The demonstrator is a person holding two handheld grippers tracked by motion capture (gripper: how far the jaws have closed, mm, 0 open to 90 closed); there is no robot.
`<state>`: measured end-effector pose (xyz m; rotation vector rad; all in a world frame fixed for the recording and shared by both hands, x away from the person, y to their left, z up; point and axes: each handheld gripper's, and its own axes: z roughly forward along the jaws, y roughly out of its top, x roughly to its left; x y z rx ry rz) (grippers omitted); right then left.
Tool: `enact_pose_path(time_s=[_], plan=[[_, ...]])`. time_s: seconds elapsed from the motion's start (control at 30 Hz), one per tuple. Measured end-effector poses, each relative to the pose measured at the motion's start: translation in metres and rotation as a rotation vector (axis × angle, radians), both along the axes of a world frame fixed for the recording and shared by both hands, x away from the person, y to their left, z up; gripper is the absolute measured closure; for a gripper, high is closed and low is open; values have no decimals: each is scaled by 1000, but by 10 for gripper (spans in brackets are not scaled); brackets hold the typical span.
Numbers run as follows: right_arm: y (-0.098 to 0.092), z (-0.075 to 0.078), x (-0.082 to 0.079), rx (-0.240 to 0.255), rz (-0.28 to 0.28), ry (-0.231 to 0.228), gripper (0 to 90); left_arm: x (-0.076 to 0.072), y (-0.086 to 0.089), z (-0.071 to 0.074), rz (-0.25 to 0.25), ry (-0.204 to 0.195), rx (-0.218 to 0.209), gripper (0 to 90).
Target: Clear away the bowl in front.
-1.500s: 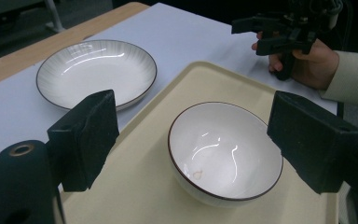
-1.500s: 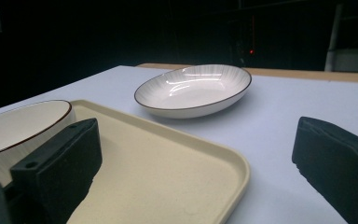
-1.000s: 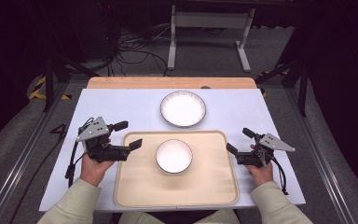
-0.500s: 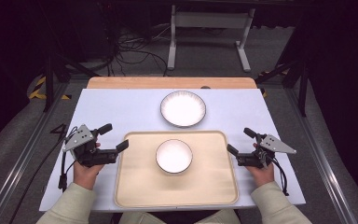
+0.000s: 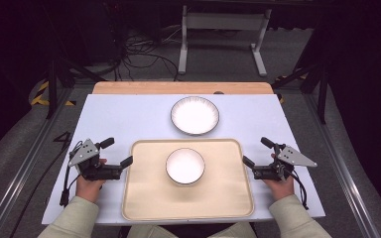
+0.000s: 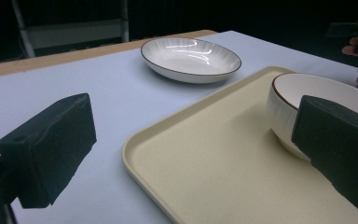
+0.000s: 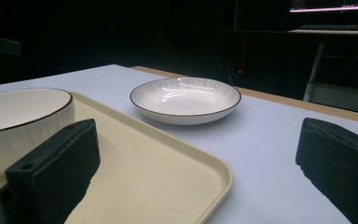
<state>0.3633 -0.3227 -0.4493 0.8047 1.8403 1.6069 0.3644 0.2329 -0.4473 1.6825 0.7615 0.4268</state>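
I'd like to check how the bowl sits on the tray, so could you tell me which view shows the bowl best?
The high view: the whole bowl shows from above, near the middle of the tray. The left gripper view shows its left part, partly behind a jaw. The right gripper view shows it cut off at the picture's left edge.

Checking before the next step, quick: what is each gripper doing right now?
Left gripper: open, jaws have just been opening, nothing between them, beside the tray.
Right gripper: open, holding nothing.
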Motion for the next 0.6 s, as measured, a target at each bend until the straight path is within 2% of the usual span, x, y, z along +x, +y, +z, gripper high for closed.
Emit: enact_pose_path(time_s=[0.07, 0.13, 0.23, 0.33, 0.6], plan=[[-1, 0, 0, 3, -1, 1, 0, 1, 0, -5, -5, 13, 1, 5], [-2, 0, 0, 9, -3, 2, 0, 0, 1, -10, -17, 12, -25, 8], [-2, -1, 0, 11, -2, 2, 0, -1, 3, -10, -15, -20, -51, 18], [-3, -1, 0, 19, -2, 9, 0, -3, 4, -11, -15, -16, -77, 24], [-3, -2, 1, 17, -4, 12, 0, -4, 4, -11, -18, -43, -64, 25]])
